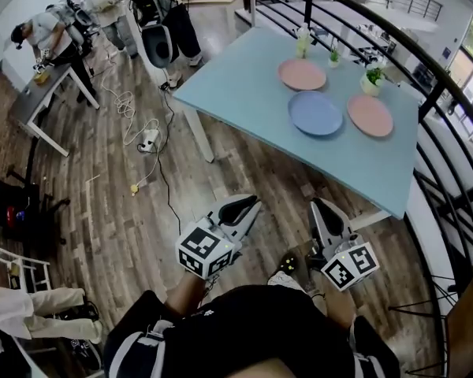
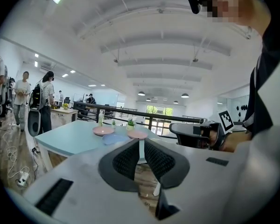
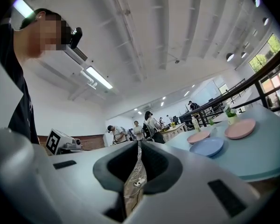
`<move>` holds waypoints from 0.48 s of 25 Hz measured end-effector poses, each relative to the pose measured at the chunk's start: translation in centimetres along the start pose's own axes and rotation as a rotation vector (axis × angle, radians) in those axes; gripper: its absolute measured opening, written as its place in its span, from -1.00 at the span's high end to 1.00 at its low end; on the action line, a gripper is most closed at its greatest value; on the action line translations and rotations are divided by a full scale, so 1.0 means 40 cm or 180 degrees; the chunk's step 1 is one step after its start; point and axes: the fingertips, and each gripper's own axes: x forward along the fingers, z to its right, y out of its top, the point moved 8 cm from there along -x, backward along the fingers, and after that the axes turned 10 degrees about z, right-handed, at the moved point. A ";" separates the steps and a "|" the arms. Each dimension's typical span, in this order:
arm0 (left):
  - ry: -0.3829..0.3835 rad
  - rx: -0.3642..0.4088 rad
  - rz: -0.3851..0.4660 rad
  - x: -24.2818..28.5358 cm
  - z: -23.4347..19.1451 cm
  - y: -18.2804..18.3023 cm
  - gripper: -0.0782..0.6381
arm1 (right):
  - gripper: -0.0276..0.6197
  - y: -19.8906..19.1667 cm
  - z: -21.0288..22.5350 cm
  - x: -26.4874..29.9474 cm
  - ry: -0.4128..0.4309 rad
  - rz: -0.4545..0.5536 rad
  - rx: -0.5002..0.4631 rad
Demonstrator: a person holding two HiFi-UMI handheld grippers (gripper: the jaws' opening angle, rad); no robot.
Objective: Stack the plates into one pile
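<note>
1. Dark-clad torso [image 1: 244, 333] of the person, at the bottom edge of the head view, with both tongs held out ahead of it, well apart from the table.
2. Left gripper [image 1: 248, 205]: jaws together, nothing between them; only a sliver of floor shows past the pads [image 2: 130, 158] in the left gripper view.
3. Right gripper [image 1: 318, 209]: jaws likewise closed and empty, per the right gripper view.
4. Table [image 1: 236, 93], pale blue, ahead, by a dark railing [image 1: 426, 61].
5. Plates, three, each flat on the table, none stacked: far pink plate [image 1: 302, 74], blue plate [image 1: 315, 113], right pink plate [image 1: 370, 116]. They lie just beside one another.
6. Potted plant [image 1: 371, 79] and bottle [image 1: 303, 42], behind the plates.
7. Step judged: approach, stacking not yet begun. Advice: part the jaws before reaching the table; take one plate by its rim, low and level; lift clear of its neighbours; keep wide of the plant; centre it over the chosen base plate.
</note>
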 end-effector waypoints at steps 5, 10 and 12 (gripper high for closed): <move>0.0074 -0.0002 -0.0052 0.096 -0.021 -0.003 0.71 | 0.87 0.018 0.101 0.037 0.0040 0.0013 0.0079; 0.0136 -0.0085 -0.0072 0.190 -0.035 -0.006 0.71 | 0.84 0.038 0.201 0.054 0.0022 -0.0025 0.0124; 0.0131 -0.0091 -0.0089 0.227 -0.035 -0.007 0.71 | 0.84 0.048 0.238 0.053 -0.0014 -0.0037 0.0131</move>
